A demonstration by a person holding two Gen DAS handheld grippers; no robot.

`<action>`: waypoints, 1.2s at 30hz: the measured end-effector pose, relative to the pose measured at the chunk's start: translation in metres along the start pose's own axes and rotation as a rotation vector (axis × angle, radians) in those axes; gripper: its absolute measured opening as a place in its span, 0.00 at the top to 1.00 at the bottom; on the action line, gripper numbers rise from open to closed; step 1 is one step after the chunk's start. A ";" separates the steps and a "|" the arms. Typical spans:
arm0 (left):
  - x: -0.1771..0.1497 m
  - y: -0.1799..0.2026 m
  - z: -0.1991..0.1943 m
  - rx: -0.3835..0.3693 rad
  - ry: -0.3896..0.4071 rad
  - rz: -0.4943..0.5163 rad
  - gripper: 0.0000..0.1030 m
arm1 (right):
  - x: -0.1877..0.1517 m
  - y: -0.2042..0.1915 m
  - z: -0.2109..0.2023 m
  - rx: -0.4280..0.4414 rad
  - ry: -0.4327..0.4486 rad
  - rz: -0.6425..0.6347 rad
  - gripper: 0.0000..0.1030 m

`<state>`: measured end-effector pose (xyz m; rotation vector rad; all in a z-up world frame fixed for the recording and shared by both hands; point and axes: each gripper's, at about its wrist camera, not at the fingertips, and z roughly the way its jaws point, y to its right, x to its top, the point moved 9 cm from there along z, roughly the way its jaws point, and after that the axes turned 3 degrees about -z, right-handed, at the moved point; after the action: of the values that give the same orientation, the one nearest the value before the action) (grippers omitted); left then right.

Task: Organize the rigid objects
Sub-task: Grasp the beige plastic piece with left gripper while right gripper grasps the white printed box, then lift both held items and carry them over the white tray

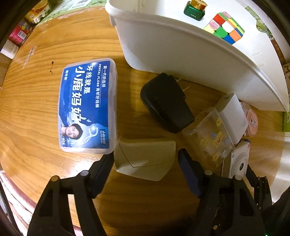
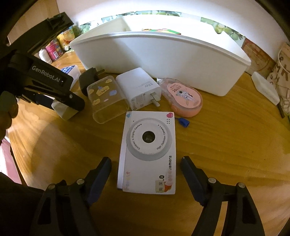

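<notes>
While the left tool (image 1: 145, 161) stands wide around a beige block (image 1: 145, 158) on the wooden desk (image 1: 36, 109), its fingers do not clearly press it. Just beside lie a dental floss box (image 1: 87, 105) and a black charger (image 1: 165, 102). The right tool (image 2: 145, 168) also stands wide, straddling a white toy camera (image 2: 148, 152). Behind it, a white bin (image 2: 163, 59) holds a puzzle cube (image 1: 225, 27) and a green jar (image 1: 194, 10).

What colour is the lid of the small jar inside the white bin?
Gold, on a green jar; the left wrist view shows it best.
</notes>
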<state>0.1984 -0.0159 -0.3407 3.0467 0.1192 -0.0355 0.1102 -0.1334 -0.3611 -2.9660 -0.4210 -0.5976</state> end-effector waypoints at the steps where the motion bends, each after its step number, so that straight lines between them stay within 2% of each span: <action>1: 0.001 -0.001 -0.001 0.004 0.001 -0.008 0.34 | 0.001 0.000 0.000 -0.004 -0.002 -0.007 0.26; 10: 0.005 -0.002 -0.001 -0.009 0.000 -0.056 0.35 | 0.005 0.002 0.001 -0.005 -0.017 -0.066 0.35; 14: 0.001 -0.001 0.000 -0.017 -0.011 -0.064 0.36 | 0.004 0.000 0.001 0.007 -0.027 -0.100 0.42; 23: -0.018 0.002 0.000 -0.047 -0.031 -0.094 0.36 | 0.013 -0.005 0.004 0.023 -0.082 -0.158 0.43; 33: -0.051 0.010 -0.021 -0.079 -0.001 -0.125 0.36 | 0.009 0.002 0.006 0.032 -0.160 -0.188 0.44; 36: -0.061 0.013 -0.034 -0.089 0.033 -0.124 0.36 | 0.007 0.006 0.006 0.046 -0.199 -0.173 0.44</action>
<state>0.1389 -0.0307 -0.3040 2.9476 0.3034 0.0115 0.1203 -0.1367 -0.3638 -2.9757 -0.7039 -0.3008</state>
